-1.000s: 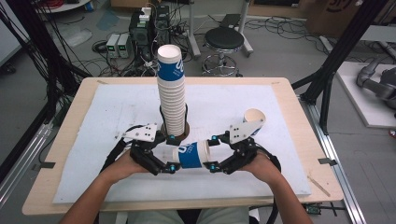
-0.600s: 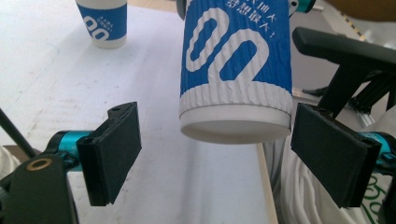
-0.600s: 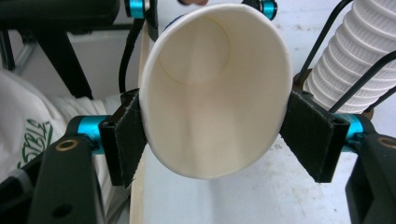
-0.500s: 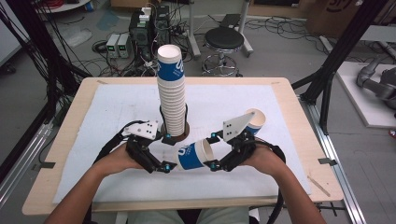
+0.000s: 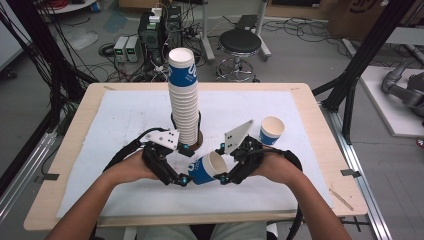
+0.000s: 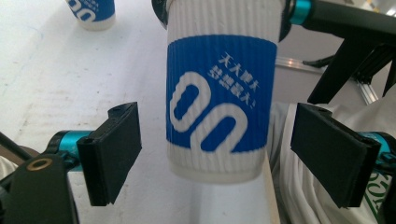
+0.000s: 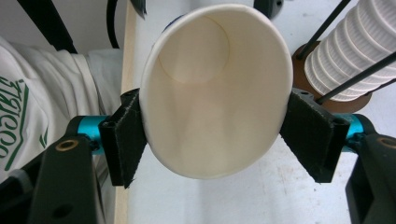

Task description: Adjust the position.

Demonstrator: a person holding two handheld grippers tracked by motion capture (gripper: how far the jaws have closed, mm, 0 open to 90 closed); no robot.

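Note:
A blue-and-white ribbed paper cup [image 5: 202, 170] hangs tilted over the white mat, mouth toward my right gripper [image 5: 221, 163]. In the right gripper view the cup [image 7: 215, 93] has its rim squeezed oval, and the right gripper [image 7: 215, 140] is shut on it. My left gripper [image 5: 185, 164] sits at the cup's base end. In the left gripper view the cup [image 6: 219, 93] is between the two pads [image 6: 116, 149], with a gap on each side, so the left gripper [image 6: 224, 154] is open. A tall stack of like cups [image 5: 184, 100] stands on a brown base behind.
A single upright cup [image 5: 271, 131] stands on the mat to the right of my right hand. The white mat [image 5: 125, 115] covers most of the wooden table [image 5: 320, 125]. Black cables trail from both grippers. A stool and electronics are on the floor beyond the table.
The cup has risen a little and tilted, mouth up and to the right, carried by the right gripper. The left hand has stayed nearly in place.

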